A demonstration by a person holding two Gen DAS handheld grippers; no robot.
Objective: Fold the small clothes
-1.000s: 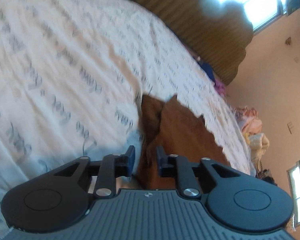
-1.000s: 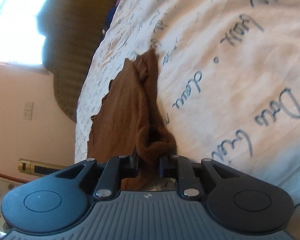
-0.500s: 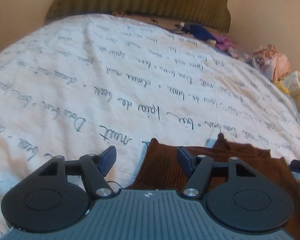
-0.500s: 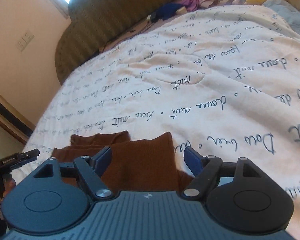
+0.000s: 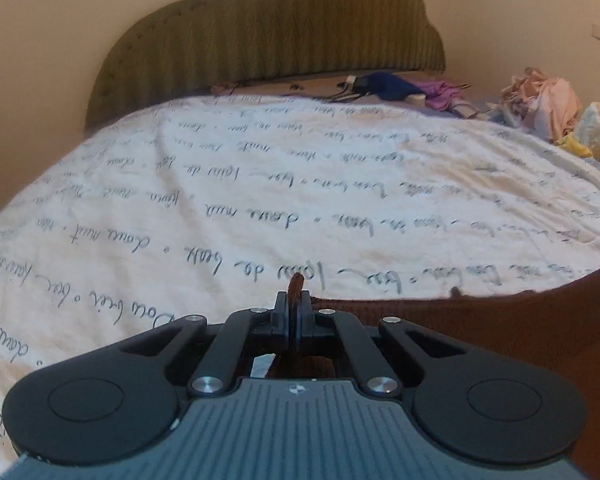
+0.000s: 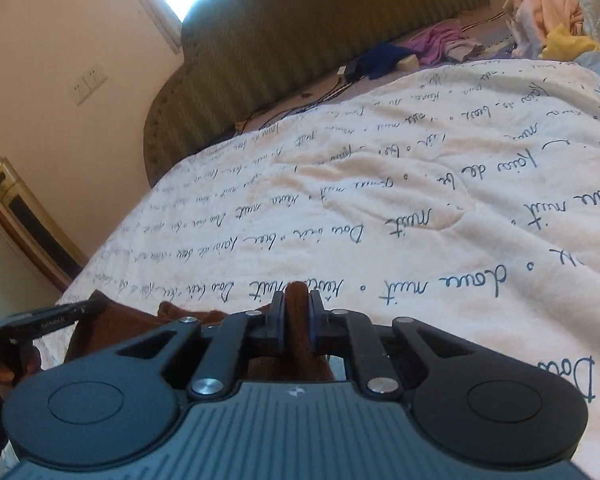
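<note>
Since we want a clean fold, our left gripper (image 5: 294, 312) and right gripper (image 6: 296, 316) each pinch a near corner of the brown knitted garment (image 5: 520, 332), lying flat on the near side of the white script-printed bedspread (image 5: 260, 184).

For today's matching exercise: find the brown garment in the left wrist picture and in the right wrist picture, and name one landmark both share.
Left wrist: brown garment at lower right, its edge pinched in the left gripper.
Right wrist: brown garment at lower left, a fold pinched in the right gripper.
Shared landmark: the green headboard.
</note>
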